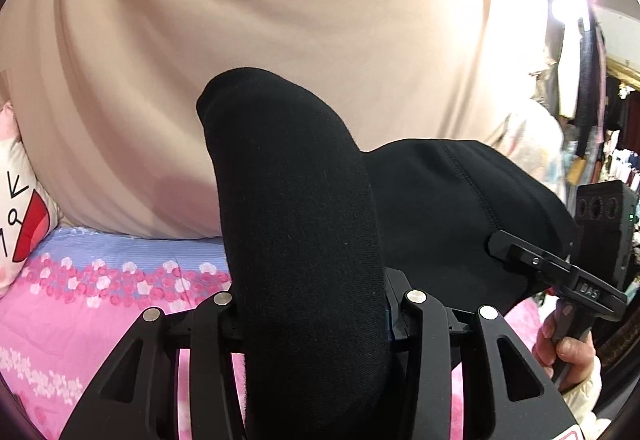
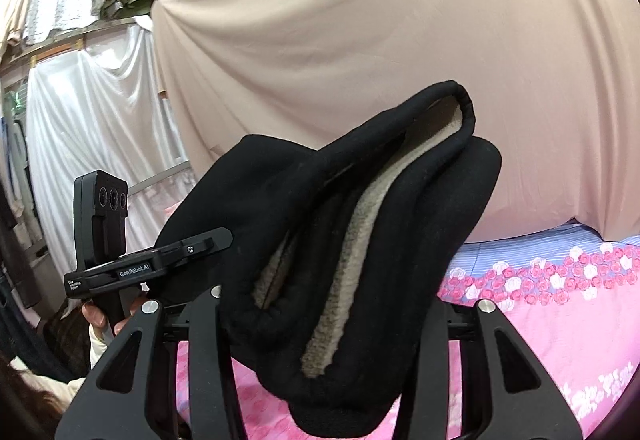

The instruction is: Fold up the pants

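Both grippers clamp the black pants (image 1: 304, 240), held up off the bed (image 1: 100, 304). Left gripper (image 1: 312, 304): jaws closed on a thick fold running to 12 o'clock. Right gripper (image 2: 320, 304): jaws closed on bunched fabric w/ tan fleece lining (image 2: 360, 240) showing. Beige sheet (image 1: 280, 19) behind at 12.

Bed (image 1: 100, 304) with pink-and-blue rose-print sheet; white printed pillow (image 1: 16, 215) on it at one edge.
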A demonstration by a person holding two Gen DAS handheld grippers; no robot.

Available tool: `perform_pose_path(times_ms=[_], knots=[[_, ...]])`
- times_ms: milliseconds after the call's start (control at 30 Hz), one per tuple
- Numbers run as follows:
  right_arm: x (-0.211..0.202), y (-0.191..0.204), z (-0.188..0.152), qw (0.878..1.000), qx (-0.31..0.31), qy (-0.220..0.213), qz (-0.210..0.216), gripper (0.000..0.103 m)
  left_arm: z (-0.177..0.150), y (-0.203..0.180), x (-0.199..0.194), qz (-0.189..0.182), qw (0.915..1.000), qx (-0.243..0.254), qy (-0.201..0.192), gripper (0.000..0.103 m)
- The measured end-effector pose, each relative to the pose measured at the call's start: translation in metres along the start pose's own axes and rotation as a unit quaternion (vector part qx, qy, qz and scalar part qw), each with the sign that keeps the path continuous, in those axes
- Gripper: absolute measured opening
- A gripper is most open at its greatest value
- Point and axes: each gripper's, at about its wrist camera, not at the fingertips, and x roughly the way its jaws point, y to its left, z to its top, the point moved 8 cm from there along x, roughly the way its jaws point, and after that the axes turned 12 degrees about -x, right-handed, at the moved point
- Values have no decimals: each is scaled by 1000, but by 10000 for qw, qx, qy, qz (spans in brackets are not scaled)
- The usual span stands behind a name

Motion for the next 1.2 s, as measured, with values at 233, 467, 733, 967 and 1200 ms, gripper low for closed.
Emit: perform_pose_path(times_ms=[233,467,733,967,1200], knots=[[75,-74,-44,9970,672,370,-89,42,-1,42,97,374,9989,-72,282,40],[145,-138,-132,9867,1210,1065,-223,42,-55,105,201,756,9912,-388,1020,40],[184,-162,-218,9688,1632,1848,-250,42,-124,155,259,991,9765,-593,1822,43],[153,-180,-250,9553,2179,1991,-182,73,-141,199,234,1377,9759,-641,1568,93],[32,-203,-176,9610,1994,754,-1762,84,-69,237,121,2221,9710,-545,702,87]])
